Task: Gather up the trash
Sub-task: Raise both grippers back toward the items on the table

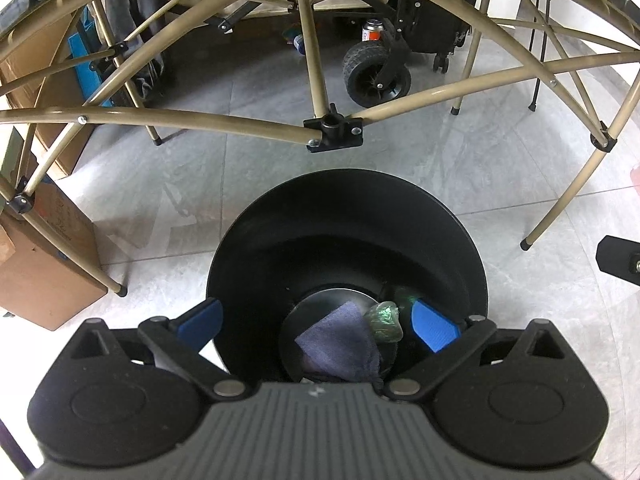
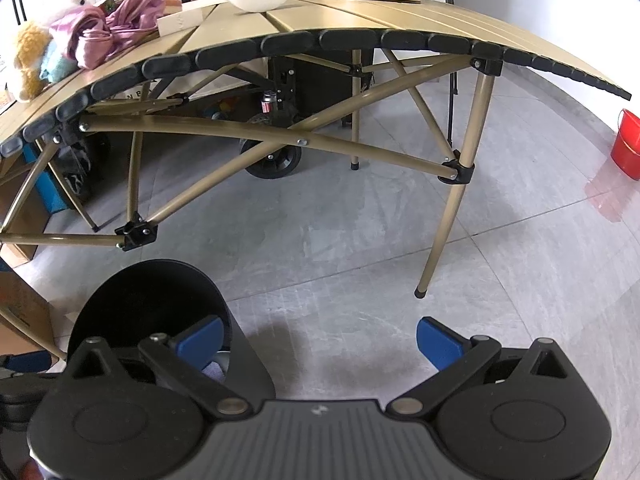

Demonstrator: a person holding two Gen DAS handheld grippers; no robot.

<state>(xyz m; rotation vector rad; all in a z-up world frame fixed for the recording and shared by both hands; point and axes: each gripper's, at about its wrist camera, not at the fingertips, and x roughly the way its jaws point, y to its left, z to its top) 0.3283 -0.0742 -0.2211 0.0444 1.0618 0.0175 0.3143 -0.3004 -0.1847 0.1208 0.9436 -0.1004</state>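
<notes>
A round black trash bin [image 1: 348, 216] stands on the grey floor under the edge of a folding table. Deep inside it lie a dark blue cloth [image 1: 340, 346] and a crumpled green wrapper [image 1: 385, 320]. My left gripper [image 1: 318, 322] hangs right over the bin's mouth, open wide, with nothing between its blue pads. In the right wrist view the same bin [image 2: 148, 300] is at the lower left. My right gripper [image 2: 318, 338] is open over bare floor just right of the bin, holding nothing.
The tan table frame [image 1: 192, 120] with crossed struts and thin legs stands close behind the bin. Cardboard boxes [image 1: 44, 280] sit at the left, a wheeled cart [image 1: 376, 72] behind. A red bucket [image 2: 628, 144] stands at the far right. Cloth and plush toys [image 2: 100, 32] lie on the tabletop.
</notes>
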